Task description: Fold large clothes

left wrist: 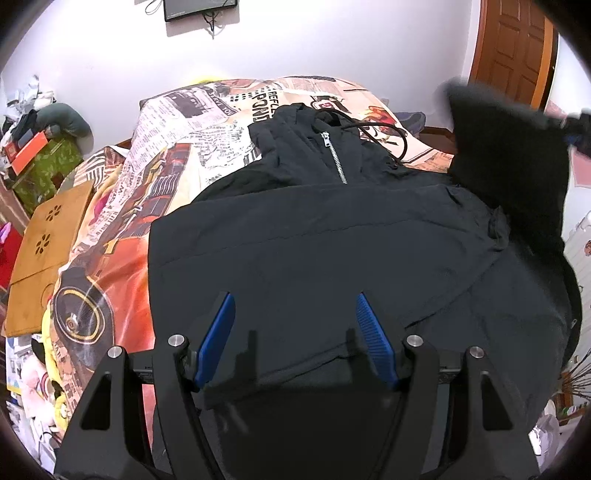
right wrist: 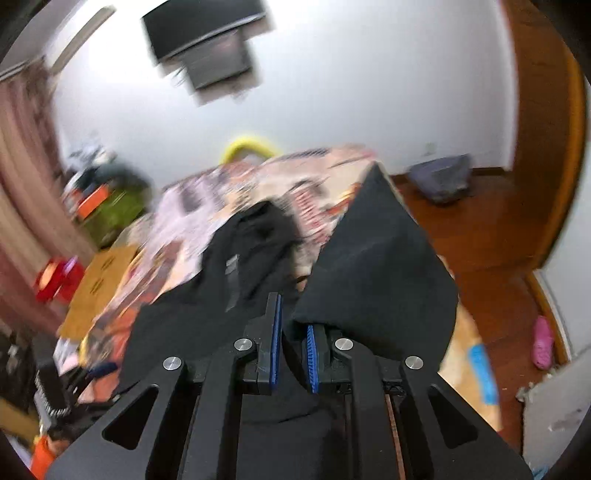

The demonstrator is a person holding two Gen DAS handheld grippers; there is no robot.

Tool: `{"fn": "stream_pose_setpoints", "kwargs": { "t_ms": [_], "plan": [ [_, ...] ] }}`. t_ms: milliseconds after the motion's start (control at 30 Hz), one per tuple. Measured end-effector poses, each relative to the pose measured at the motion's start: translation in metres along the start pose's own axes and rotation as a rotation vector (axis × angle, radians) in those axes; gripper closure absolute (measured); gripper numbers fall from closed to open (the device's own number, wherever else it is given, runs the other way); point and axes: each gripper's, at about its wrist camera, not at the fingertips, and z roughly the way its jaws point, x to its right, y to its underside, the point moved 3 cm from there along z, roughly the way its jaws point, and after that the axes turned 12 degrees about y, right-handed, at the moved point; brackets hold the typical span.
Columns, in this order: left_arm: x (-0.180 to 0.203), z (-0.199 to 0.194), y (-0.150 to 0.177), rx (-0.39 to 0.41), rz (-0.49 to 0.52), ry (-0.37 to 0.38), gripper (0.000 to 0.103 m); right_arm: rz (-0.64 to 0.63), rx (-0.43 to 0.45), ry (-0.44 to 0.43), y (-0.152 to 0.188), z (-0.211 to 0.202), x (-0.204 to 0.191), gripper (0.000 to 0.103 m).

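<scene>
Black jacket [left wrist: 332, 236] spread mid-frame on printed bedspread [left wrist: 177, 147]; left gripper [left wrist: 295, 306] spread above it, right gripper [right wrist: 293, 325] pinching lifted sleeve [right wrist: 376, 266].

Home bedroom, probably: bed [left wrist: 177, 155] under printed cover, wooden door [left wrist: 513, 44], wall-mounted screen [left wrist: 199, 9], floor clutter.

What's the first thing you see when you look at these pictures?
A big black jacket with a silver zipper lies spread across a bed's colourful newspaper-print blanket. On the right, the right gripper pinches a black sleeve and lifts it up.
</scene>
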Motion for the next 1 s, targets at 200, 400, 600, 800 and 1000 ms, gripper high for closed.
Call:
{"fn": "stream_pose_setpoints", "kwargs": {
  "t_ms": [200,400,600,800,1000],
  "plan": [
    [-0.006,-0.011,0.009,0.006,-0.005,-0.006,0.036,-0.127,-0.249,-0.013,0.059,0.075,-0.047,0.092],
    [-0.015,-0.011,0.015,-0.008,-0.024,-0.015,0.036,-0.177,-0.312,0.033,0.078,0.081,-0.05,0.09],
    [-0.02,-0.004,0.016,-0.015,-0.042,-0.023,0.036,-0.12,-0.301,-0.037,0.058,0.049,-0.037,0.081],
    [-0.016,0.004,0.008,-0.005,-0.053,-0.005,0.036,-0.027,-0.112,0.084,0.032,0.009,0.009,0.033],
    [-0.007,0.015,0.004,-0.017,-0.036,0.011,0.036,0.235,-0.177,0.083,0.03,0.029,0.071,0.032]
  ]
}}
